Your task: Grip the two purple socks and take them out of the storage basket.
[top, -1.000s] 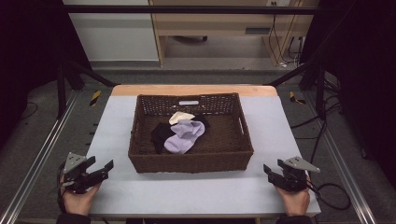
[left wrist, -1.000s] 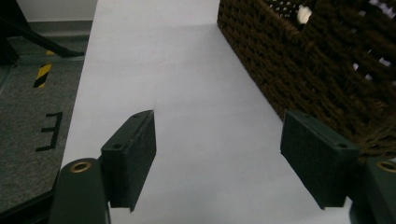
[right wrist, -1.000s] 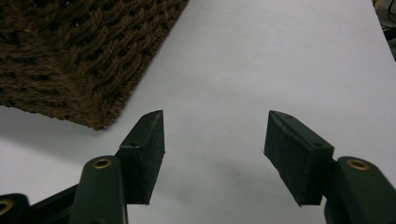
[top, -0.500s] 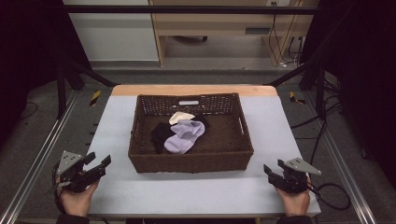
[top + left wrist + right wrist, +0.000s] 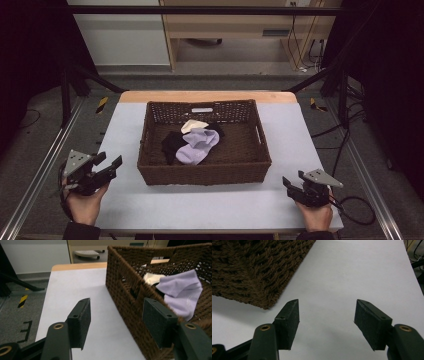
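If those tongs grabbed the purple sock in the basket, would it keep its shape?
Probably not. The purple sock lies crumpled and folded over itself, so it would likely droop limply. It looks like thin, light fabric. It overlaps the black sock, so it might drag that along.

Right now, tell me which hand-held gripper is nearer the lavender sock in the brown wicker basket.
Left. The left hand-held gripper sits beside the basket's left wall; the right hand-held gripper lies farther from the lavender sock.

No words, brand names or numbers can be read anywhere. A small pale label (image 5: pixel 202 110) sits on the far wall of the woven basket (image 5: pixel 150 150), too small to make out. Yellow-and-black hazard stripes (image 5: pixel 23 301) mark the floor beside the worktop (image 5: pixel 75 282), near a dark floor marking (image 5: pixel 27 331) of unclear shape.
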A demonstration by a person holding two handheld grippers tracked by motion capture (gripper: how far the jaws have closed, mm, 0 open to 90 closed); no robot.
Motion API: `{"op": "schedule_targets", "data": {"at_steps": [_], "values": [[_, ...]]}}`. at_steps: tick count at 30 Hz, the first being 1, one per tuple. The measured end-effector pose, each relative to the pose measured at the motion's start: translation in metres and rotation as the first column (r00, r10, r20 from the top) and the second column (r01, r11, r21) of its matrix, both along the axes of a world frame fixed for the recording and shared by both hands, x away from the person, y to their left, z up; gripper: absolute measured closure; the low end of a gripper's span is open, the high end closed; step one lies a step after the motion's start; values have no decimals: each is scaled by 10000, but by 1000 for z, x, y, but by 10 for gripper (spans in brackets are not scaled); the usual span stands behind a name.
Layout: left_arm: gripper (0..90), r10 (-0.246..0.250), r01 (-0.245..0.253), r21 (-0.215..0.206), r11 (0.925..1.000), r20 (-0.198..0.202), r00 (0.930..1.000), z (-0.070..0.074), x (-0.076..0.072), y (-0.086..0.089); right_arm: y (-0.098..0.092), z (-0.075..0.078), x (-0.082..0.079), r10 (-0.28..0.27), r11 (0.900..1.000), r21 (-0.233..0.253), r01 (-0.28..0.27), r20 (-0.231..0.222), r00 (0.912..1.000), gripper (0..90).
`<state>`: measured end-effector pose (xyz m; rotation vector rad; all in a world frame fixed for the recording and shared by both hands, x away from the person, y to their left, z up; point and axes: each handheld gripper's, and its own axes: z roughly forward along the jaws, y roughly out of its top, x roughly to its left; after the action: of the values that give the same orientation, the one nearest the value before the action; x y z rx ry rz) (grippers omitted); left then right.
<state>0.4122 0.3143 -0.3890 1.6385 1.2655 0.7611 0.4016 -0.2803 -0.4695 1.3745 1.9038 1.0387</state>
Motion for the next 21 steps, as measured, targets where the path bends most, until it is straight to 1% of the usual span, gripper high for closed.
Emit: {"op": "schedule_targets", "data": {"at_steps": [1, 2, 3, 6, 7, 8, 10, 12, 13, 18, 21], "values": [[393, -71, 71, 46, 10000, 77, 9999, 6, 4, -4, 0, 0, 0, 54, 10000, -39, -54, -5, 10000, 385], [390, -71, 71, 46, 10000, 77, 9999, 6, 4, -4, 0, 0, 0, 54, 10000, -39, -54, -5, 10000, 385], [389, -87, 86, 77, 9999, 137, 9999, 10, 5, -7, 0, 1, 0, 90, 9999, 49, -90, -12, 10000, 389], [387, -185, 181, 165, 9997, 266, 9995, 20, 10, -14, 0, 1, 0, 80, 10000, 50, -80, 24, 10000, 389], [387, -228, 222, 162, 9996, 379, 9990, 27, 13, -19, 0, 1, 0, 86, 9999, 67, -86, -3, 10000, 388], [387, -228, 222, 162, 9996, 379, 9990, 27, 13, -19, 0, 1, 0, 86, 9999, 67, -86, -3, 10000, 388], [386, -289, 280, 197, 9994, 474, 9985, 33, 16, -25, 1, 1, 0, 81, 10000, -44, -81, 36, 10000, 387], [384, -350, 331, 339, 9989, 576, 9977, 38, 20, -33, 1, 1, 0, 96, 9999, -42, -96, 46, 9999, 387], [384, -350, 331, 339, 9989, 576, 9977, 38, 20, -33, 1, 1, 0, 96, 9999, -42, -96, 46, 9999, 387], [384, -478, 443, 513, 9977, 690, 9965, 46, 26, -47, 0, 1, 0, 149, 9999, -60, -149, 45, 9999, 385], [383, -541, 506, 508, 9974, 710, 9960, 50, 30, -54, 1, 1, 0, 138, 9999, -58, -138, 56, 9999, 381]]}}
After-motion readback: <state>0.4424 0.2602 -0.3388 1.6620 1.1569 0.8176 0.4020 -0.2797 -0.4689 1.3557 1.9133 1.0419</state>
